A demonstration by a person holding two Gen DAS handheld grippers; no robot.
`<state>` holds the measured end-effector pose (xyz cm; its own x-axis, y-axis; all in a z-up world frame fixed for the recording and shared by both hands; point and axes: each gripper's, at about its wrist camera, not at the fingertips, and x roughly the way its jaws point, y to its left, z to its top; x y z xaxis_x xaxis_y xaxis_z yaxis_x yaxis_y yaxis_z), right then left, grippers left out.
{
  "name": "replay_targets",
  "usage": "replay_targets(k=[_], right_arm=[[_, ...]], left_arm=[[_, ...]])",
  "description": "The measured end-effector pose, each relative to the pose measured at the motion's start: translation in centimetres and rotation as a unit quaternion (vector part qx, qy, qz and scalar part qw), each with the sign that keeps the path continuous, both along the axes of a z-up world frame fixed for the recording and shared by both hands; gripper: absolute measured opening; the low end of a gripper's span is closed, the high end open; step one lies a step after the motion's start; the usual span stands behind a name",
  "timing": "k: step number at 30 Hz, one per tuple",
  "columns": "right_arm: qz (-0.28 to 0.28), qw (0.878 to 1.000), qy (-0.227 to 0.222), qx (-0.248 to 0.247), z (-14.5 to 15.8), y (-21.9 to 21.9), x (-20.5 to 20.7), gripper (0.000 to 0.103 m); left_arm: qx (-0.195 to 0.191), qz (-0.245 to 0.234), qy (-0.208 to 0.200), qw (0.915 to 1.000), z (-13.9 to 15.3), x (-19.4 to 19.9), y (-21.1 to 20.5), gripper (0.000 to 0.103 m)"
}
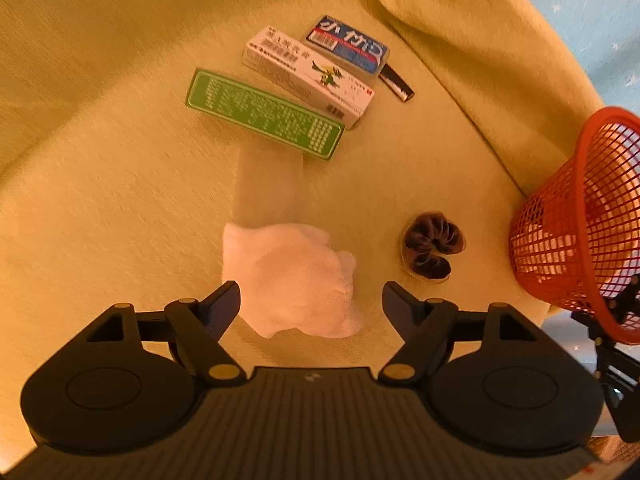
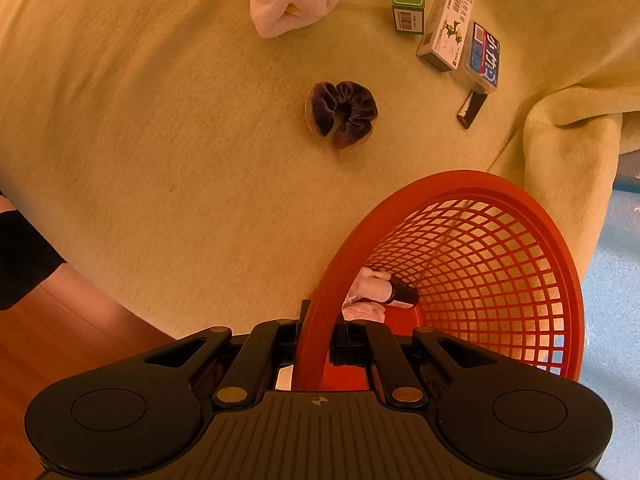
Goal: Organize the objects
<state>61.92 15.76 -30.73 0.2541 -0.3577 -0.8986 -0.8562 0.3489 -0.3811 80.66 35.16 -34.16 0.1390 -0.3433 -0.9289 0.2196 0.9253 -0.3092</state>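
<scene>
**Basket gripped, cloth between spread fingers**

The right gripper (image 2: 318, 354) is clenched on the rim of the red basket (image 2: 460, 184), near the worktop's (image 1: 100, 200) edge. The left gripper (image 1: 311, 294) is released, its fingers straddling the white cloth (image 1: 288, 276). Beyond lie the dark scrunchie (image 1: 432, 244), then the green box (image 1: 264, 114), white box (image 1: 308, 74) and blue packet (image 1: 348, 46), ranged side by side.

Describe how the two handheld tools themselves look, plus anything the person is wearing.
Both the left tool and the right tool are matte black plastic. Each has a ribbed centre plate, round discs on both sides, brass-coloured pivot pins, and a small white mark. A dark sleeve shows at the right view's edge. No cables are visible.
</scene>
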Motion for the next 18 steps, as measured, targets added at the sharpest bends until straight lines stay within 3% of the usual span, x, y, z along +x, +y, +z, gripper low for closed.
replay_targets(k=[5, 12, 14, 18], right_arm=[[-0.001, 1.0, 0.001, 0.0, 0.0, 0.1, 0.0, 0.003], [-0.003, 1.0, 0.0, -0.001, -0.2, 0.0, -0.1, 0.003], [-0.004, 1.0, 0.0, 0.0, -0.2, -0.1, 0.0, 0.003], [-0.003, 1.0, 0.001, -0.001, -0.2, 0.0, 0.2, 0.003]], left_arm=[[0.013, -0.003, -0.003, 0.9999, -1.1, -0.1, -1.2, 0.073], [0.053, -0.02, -0.012, 0.9983, -2.1, -0.4, -2.4, 0.048], [0.049, -0.018, -0.007, 0.9986, -2.2, -0.4, -2.1, 0.044], [0.038, -0.024, 0.0, 0.999, -2.0, -0.3, -1.6, 0.025]])
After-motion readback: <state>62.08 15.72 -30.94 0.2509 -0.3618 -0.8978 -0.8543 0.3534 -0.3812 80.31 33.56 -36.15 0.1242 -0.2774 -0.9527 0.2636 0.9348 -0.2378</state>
